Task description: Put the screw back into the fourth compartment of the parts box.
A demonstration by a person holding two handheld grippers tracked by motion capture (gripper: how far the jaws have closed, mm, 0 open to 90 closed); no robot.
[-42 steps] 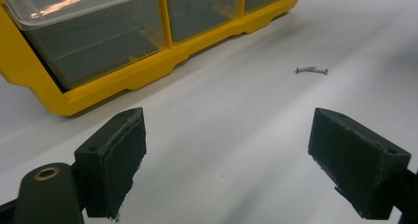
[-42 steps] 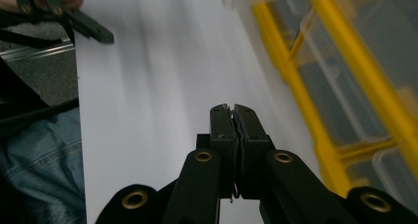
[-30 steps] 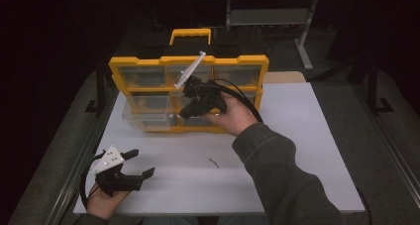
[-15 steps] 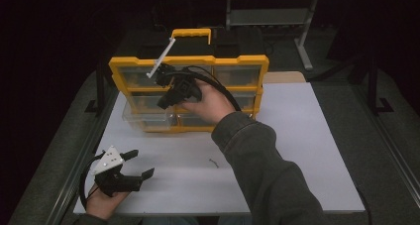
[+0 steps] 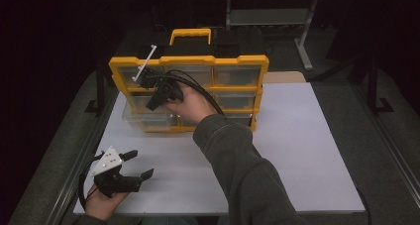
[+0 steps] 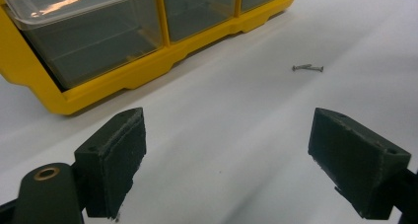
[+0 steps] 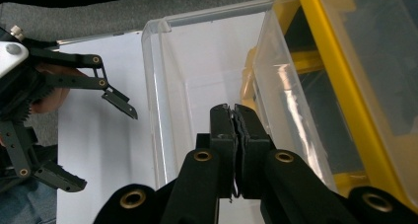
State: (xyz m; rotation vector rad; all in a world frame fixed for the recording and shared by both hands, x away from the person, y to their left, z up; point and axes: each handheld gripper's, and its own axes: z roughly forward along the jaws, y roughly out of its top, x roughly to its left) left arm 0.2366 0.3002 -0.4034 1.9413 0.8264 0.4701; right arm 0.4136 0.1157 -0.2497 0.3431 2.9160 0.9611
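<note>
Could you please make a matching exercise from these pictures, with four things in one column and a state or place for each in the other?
Things:
1. left tongs
2. right tongs
3. clear drawer
4. two small screws

States or places:
A. lying loose on the white sheet
B. pulled partly out of the yellow organizer
C. open, nothing between the pads
D. shut, above the drawer

Right pairs: 1-C, 2-D, 3-B, 4-A.
</note>
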